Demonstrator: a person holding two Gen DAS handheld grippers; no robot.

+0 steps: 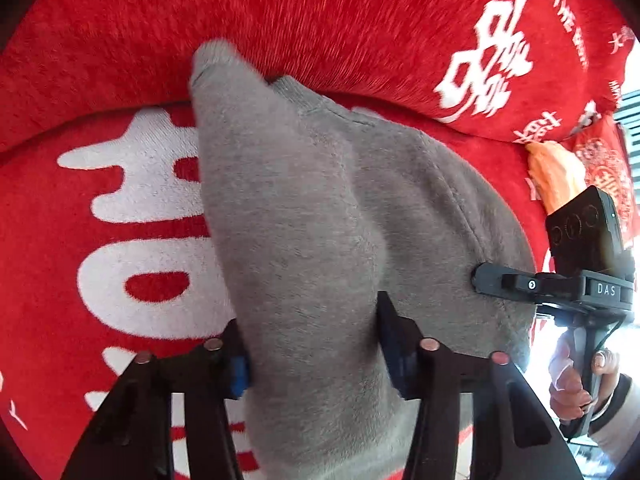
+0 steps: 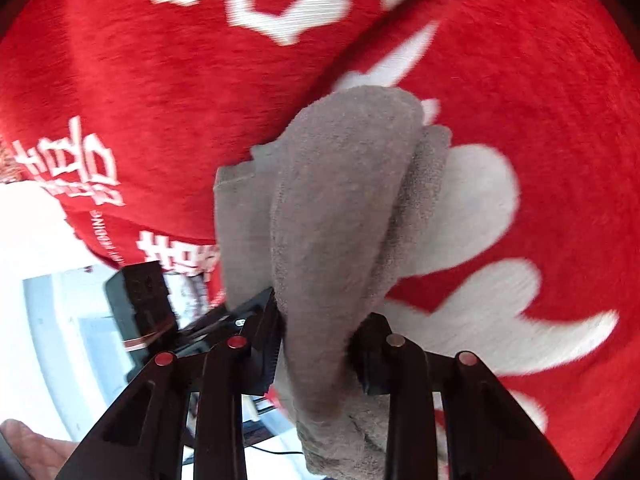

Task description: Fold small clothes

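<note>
Both tongs, left and right, gripping grey garment, lifting off red blanket; fold just starting, nothing finished.

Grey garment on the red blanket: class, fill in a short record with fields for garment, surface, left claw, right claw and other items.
garment: grey garment, bunched and lifted at two places, partly draped on the blanket
surface: red blanket with large white characters
left claw: left claw closed on a thick fold of the grey garment
right claw: right claw closed on another bunched fold; in the left wrist view its tip meets the garment's edge
other items: orange cloth at the blanket's far right; a hand holding the right claw's handle
</note>
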